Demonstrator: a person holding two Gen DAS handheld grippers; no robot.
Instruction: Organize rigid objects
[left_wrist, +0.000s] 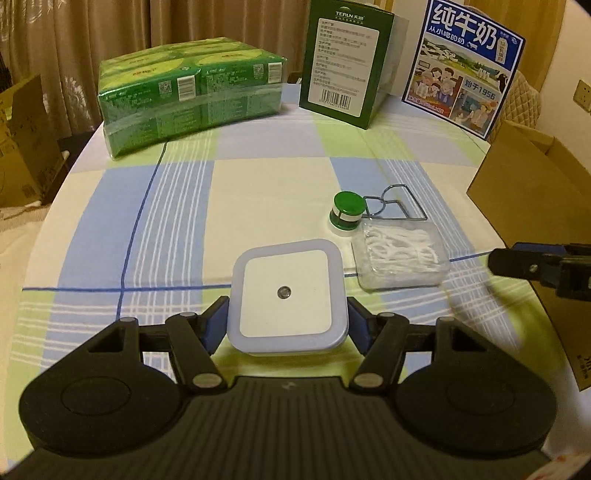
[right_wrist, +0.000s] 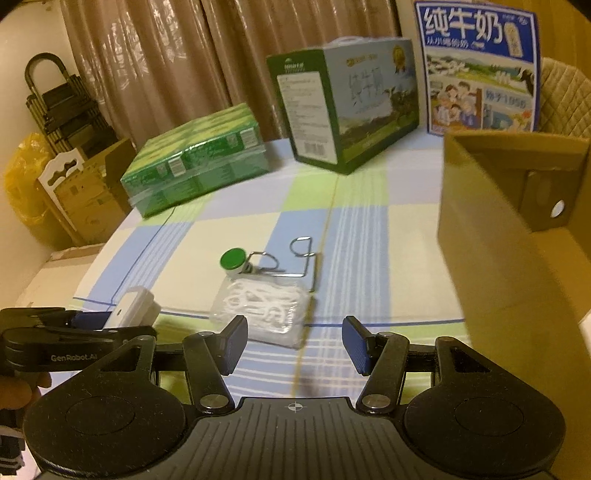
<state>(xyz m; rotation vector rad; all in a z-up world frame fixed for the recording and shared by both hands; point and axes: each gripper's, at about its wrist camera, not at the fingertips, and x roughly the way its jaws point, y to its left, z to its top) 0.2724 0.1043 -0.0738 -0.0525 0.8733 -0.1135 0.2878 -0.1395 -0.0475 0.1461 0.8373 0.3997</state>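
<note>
My left gripper (left_wrist: 288, 314) is shut on a square white night light (left_wrist: 287, 297) with a pale blue rim, held just above the checked tablecloth; it shows at the left of the right wrist view (right_wrist: 135, 306). My right gripper (right_wrist: 293, 341) is open and empty, just short of a clear box of white floss picks (right_wrist: 266, 314), which also shows in the left wrist view (left_wrist: 400, 256). A small green-capped bottle (left_wrist: 347, 214) and a bent wire piece (left_wrist: 395, 206) lie behind the floss box.
An open cardboard box (right_wrist: 517, 221) stands at the table's right. At the back stand a green pack of tissues (left_wrist: 188, 96), a green carton (left_wrist: 343, 62) and a blue milk carton (left_wrist: 465, 62). More cardboard boxes (right_wrist: 81, 195) sit on the floor at the left.
</note>
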